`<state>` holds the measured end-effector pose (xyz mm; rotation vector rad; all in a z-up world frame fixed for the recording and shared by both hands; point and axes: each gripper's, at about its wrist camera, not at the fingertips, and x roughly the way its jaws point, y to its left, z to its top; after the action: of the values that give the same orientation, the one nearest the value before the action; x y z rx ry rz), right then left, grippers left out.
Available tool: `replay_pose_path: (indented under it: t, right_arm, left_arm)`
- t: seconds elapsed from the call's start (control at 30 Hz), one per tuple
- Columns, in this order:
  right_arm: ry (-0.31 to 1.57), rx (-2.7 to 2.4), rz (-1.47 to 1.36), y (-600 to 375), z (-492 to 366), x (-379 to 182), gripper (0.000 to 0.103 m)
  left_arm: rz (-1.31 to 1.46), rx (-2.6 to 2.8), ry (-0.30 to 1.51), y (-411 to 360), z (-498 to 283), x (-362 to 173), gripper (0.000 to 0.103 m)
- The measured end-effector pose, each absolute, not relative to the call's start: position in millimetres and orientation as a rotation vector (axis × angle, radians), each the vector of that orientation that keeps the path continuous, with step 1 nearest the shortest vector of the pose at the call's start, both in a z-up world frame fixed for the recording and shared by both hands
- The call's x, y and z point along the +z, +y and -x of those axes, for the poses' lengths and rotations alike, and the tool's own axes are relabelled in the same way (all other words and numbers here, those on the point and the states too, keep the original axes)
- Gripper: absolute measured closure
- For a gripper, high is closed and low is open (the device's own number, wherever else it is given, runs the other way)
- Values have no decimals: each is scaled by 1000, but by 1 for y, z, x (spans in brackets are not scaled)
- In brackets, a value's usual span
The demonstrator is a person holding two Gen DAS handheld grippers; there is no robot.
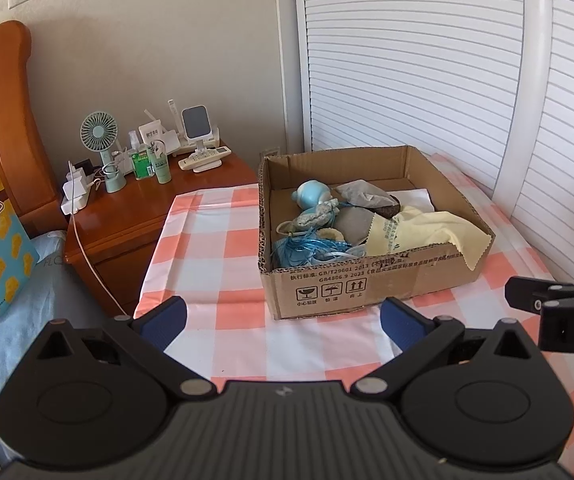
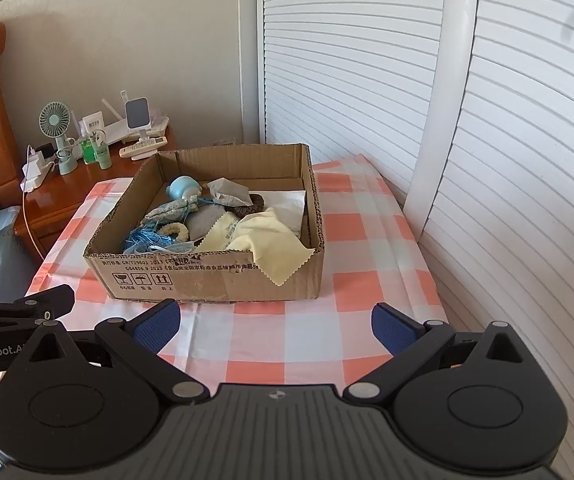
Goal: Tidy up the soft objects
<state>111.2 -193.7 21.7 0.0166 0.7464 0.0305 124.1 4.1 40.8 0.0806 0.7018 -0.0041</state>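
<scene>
Judging by how things lie, the sorting looks nearly finished or not begun: every soft thing in sight sits inside the shallow brown cardboard box (image 2: 207,276), and none lies loose on the pink-and-white checked counter (image 2: 327,328). The pale yellow cleaning cloth (image 2: 271,240) spills over the box's near rim at about 1 o'clock from the right gripper (image 2: 275,326); tucking it in may be what remains. Behind it lie a grey pouch (image 2: 229,192), a light blue stuffed toy (image 2: 183,188) and a tangle of blue ribbon (image 2: 143,236).

Both the right gripper and the left gripper (image 1: 283,320) hover with fingers spread wide, holding nothing.

Open cloth lies at 12 o'clock before both grippers; the white louvred door (image 2: 507,160) hems the 3 o'clock side, and the counter edge drops away at 9 o'clock.
</scene>
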Motion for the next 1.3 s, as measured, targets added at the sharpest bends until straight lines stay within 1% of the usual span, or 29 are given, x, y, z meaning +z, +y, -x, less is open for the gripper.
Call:
replay_pose_path:
  t: [0.7, 1.3]
  right_arm:
    - [729, 24, -24, -200, -105, 24, 0]
    - [711, 60, -51, -221, -90, 20, 0]
  left_arm:
    - [-87, 0, 699, 1, -122, 44, 1]
    - [-119, 33, 687, -21, -108, 49, 1]
